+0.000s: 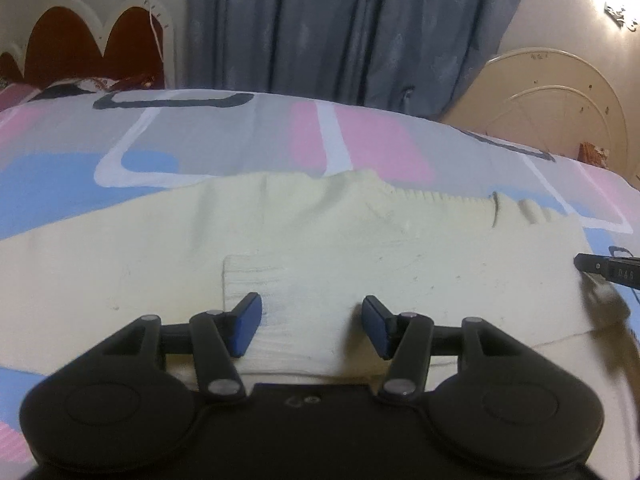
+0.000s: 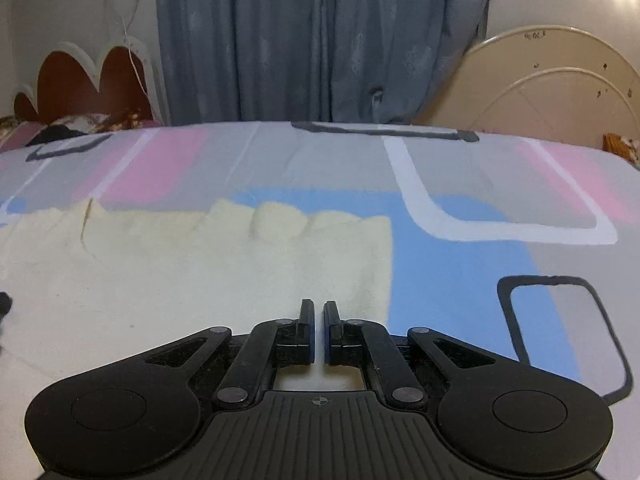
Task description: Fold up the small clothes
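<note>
**Two grippers over a pale yellow garment on a patterned bedsheet**

Left wrist view: the left gripper hangs with its jaws about half open, the blue pads apart and pressing on nothing. A folded-over ribbed cuff of the pale yellow knit garment lies directly between and just ahead of the jaws. The garment spreads flat to both sides of them; its ribbed hem runs along the far edge. To the far right of the jaws, the dark tip of the right gripper reaches the garment's edge.

Right wrist view: the right gripper has its jaws closed, with only a thin slit between them; whether cloth is pinched there cannot be told. The garment's right border lies just to the right of the jaws, with bare bedsheet beyond. Far ahead stand grey-blue curtains, a scalloped headboard and a cream rounded panel; nothing lies on the cloth before either pair of jaws.
</note>
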A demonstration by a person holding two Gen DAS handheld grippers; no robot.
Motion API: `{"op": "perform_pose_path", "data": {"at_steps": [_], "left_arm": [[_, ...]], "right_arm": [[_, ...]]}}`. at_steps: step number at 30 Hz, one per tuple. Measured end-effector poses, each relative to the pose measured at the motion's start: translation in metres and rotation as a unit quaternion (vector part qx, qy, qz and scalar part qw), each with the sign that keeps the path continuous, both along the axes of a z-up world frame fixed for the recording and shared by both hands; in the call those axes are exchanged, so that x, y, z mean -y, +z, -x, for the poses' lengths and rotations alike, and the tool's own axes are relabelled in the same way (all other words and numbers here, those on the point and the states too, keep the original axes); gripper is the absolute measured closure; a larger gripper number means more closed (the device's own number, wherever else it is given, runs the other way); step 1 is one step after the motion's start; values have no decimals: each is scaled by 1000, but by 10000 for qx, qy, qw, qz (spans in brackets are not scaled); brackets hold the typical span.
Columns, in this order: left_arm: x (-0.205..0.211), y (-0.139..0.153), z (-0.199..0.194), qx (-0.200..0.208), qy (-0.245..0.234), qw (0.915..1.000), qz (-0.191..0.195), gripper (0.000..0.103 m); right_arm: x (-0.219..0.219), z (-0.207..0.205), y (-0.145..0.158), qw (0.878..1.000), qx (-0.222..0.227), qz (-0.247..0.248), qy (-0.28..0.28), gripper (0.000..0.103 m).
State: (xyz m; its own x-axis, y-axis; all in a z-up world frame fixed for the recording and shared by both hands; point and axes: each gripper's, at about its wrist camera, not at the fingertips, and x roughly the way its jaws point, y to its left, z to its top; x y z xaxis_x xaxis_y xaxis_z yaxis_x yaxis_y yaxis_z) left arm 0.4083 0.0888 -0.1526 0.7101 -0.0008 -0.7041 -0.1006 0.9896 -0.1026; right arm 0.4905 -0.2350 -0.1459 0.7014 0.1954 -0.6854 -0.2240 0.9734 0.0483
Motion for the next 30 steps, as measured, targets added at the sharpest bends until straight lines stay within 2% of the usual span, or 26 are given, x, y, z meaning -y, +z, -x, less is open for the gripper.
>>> {"op": "perform_pose_path", "data": {"at_steps": [2,4,7,9,11,13,15,17,19,21,24,30], "left_arm": [[2,4,2,52,-2,10000,26,40],[7,3,1,72,-99,9999,-62,40],[10,-8,-3,-8,-176,9997,-149,38],[11,-8,-3,13,-219,9995,-233,38],[11,-3,1,-11,-191,9997,-131,38],[9,0,11,29,-172,9998,-45,35],[9,-3,20,14,-157,9999,-64,33],[10,-8,24,-41,-231,9996,-174,33],[12,-6,26,-70,-298,9992,-257,33],[5,3,31,-82,-196,9998,-38,33],[-12,15,44,-15,-25,10000,78,32],[-74,25,76,-30,680,9971,331,31]], "right_arm": [[1,1,5,10000,47,31,-9,102],[0,4,11,9998,149,-123,41,101],[-12,4,4,9998,-127,-124,121,101],[-17,9,-1,9999,-68,42,146,99],[-16,11,5,9998,-153,-77,62,96],[-18,19,12,9996,-91,-248,110,90],[-27,33,15,9994,-30,-278,201,71],[-41,43,11,9988,-86,-314,368,62],[-60,49,3,9982,-209,-176,528,63],[-74,56,3,9981,-170,-86,585,63],[-86,63,13,9965,-167,-372,734,63],[-138,79,27,9917,-67,-516,1176,62]]}}
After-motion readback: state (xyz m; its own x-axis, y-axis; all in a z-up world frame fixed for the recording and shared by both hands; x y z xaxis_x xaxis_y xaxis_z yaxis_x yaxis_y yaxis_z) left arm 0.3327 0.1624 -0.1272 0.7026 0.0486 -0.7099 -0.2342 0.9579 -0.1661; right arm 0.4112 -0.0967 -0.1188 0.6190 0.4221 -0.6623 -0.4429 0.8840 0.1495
